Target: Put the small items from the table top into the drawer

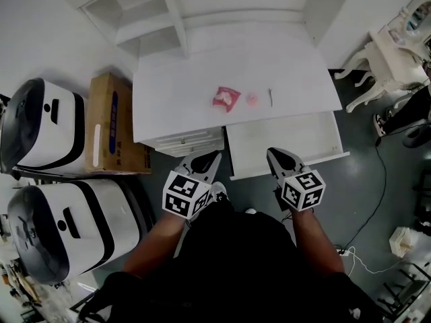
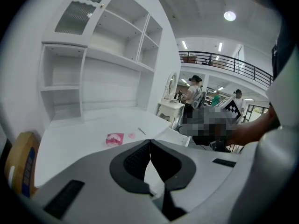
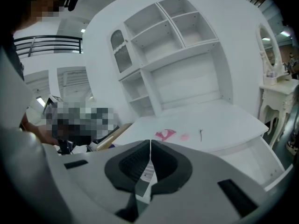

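Closest to the person's body, the left gripper and the right gripper are held side by side, short of the desk edge. Each gripper view shows its two dark pads pressed together with nothing between them. Just beyond the right gripper, the drawer stands pulled out from under the right half of the table top, with no item visible on its white floor. The bank of small drawers to its left is closed. Farther on, near the middle of the table top, three small items lie in a row, apart from one another: a pink packet, a pale-pink round piece and a thin dark stick, the last being farthest to the right. Behind them rises the white shelf unit. Judged from this layout, the drawer is already open and no item has yet been moved, so the step in hand is the approach to the first pick. The next move calls for one gripper to spread its jaws, reach across the open drawer to an item and close on it. The flat stick and the round piece will probably need a low, careful pinch.
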A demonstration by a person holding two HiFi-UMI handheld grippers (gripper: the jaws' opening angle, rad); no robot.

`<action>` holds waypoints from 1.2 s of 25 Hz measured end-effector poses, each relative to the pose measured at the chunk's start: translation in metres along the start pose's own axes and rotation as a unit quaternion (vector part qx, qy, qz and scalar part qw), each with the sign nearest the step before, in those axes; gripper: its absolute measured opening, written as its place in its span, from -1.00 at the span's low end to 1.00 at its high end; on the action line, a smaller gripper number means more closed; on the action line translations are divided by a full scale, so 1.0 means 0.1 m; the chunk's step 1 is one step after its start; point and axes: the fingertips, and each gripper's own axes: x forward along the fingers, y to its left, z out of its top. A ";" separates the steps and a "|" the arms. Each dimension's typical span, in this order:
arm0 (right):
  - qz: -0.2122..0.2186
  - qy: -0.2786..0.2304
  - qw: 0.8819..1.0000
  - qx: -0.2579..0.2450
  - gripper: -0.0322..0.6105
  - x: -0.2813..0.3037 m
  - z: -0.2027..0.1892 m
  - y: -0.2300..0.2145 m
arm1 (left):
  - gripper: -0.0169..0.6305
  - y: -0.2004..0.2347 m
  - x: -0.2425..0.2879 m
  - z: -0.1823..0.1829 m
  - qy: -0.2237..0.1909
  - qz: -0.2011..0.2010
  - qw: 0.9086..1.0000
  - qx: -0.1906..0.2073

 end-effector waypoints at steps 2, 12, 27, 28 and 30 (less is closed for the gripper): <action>-0.014 0.001 1.000 0.000 -0.81 0.11 0.06 -0.04 | -0.91 0.13 0.04 0.03 0.001 -0.007 1.000 0.003; -0.062 -0.003 0.997 0.055 -0.81 0.49 0.13 -0.30 | -0.91 0.54 0.17 0.03 0.009 -0.019 1.000 0.005; -0.046 0.066 0.997 -0.011 -0.81 0.96 0.07 -1.11 | -0.91 0.49 0.65 -0.04 0.010 0.050 0.998 -0.049; -0.046 0.070 0.996 -0.015 -0.81 1.01 0.05 -1.18 | -0.91 0.47 0.70 -0.04 0.011 0.055 0.997 -0.050; -0.048 0.079 0.996 -0.018 -0.81 1.08 0.01 -1.33 | -0.91 0.45 0.79 -0.03 0.015 0.064 0.996 -0.054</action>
